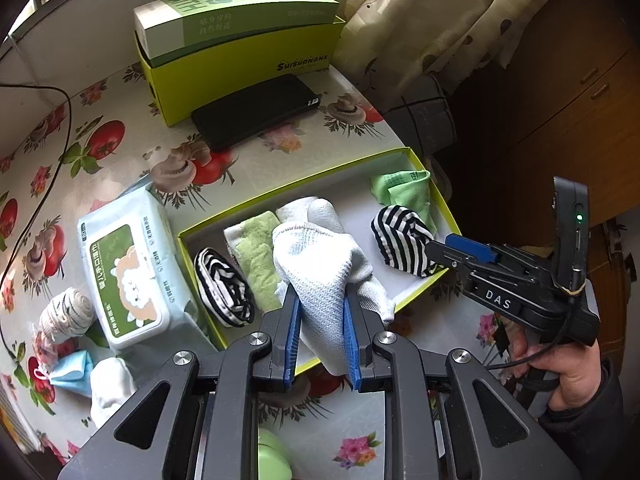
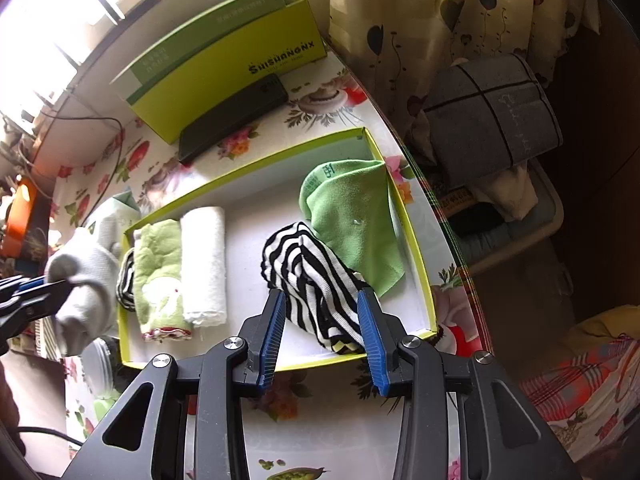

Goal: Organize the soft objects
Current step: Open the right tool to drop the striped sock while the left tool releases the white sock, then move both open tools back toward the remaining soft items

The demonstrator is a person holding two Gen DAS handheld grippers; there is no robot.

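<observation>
1. Left gripper (image 1: 320, 330): its fingers (image 1: 293, 336) are clenched on a white sock (image 1: 320, 264), which hangs above the near rim of the shallow green tray (image 1: 304, 184), not yet laid inside.
2. Right gripper (image 2: 322, 334): its fingers (image 2: 370, 340) stand apart on either side of a striped sock (image 2: 308, 280). The cloth lies slack between them on the tray floor, so the grip appears released.
3. Beyond the right fingers, a green sock (image 2: 352, 216) lies partly under the striped one. Left of them, a green towel roll (image 2: 158, 276) and a white roll (image 2: 204, 264) lie side by side.
4. Outside the tray, left of the left fingers: a wipes pack (image 1: 132, 268) and further loose socks on the flowered tabletop (image 1: 168, 92).
5. Risk: the striped sock's tail drapes over the near rim and may catch a finger on withdrawal and be pulled out.
6. Risk: the white sock, held in a bunch, could drop onto the rolls and untidy them.
</observation>
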